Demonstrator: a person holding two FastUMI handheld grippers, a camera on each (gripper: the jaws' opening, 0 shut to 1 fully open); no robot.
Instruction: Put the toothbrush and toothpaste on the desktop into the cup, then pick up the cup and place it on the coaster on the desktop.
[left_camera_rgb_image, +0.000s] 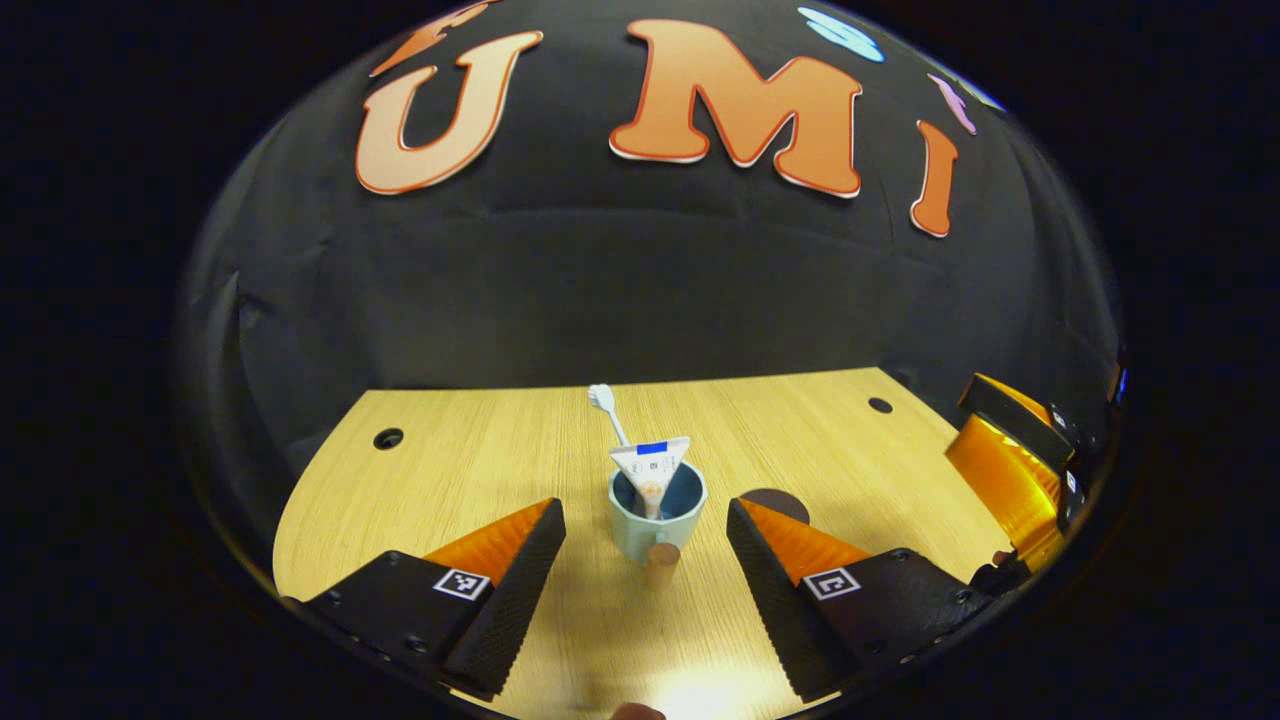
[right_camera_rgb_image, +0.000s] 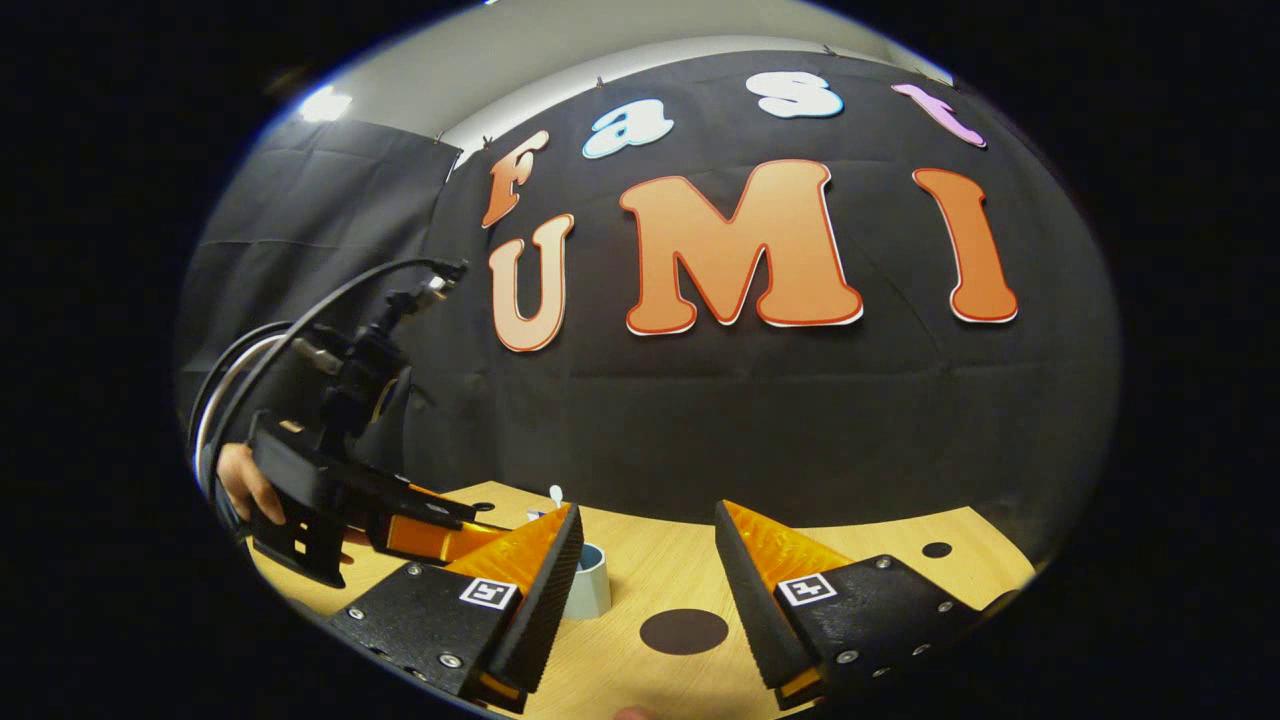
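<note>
The cup (left_camera_rgb_image: 656, 518) stands upright on the bench (left_camera_rgb_image: 470, 470) with the toothbrush (left_camera_rgb_image: 607, 405) and toothpaste (left_camera_rgb_image: 651, 462) already standing in it; the coaster (left_camera_rgb_image: 785, 500) lies just beside it, bare. The left gripper (left_camera_rgb_image: 645, 570) faces the cup squarely, fingers apart and clear of it — the lift appears next. Recommended: close on the cup wall low down, keep it level so the contents stay in, set it centred on the coaster. The right gripper (right_camera_rgb_image: 645, 590) hangs apart-fingered, holding nothing. The tube's printed label is too small to read.
</note>
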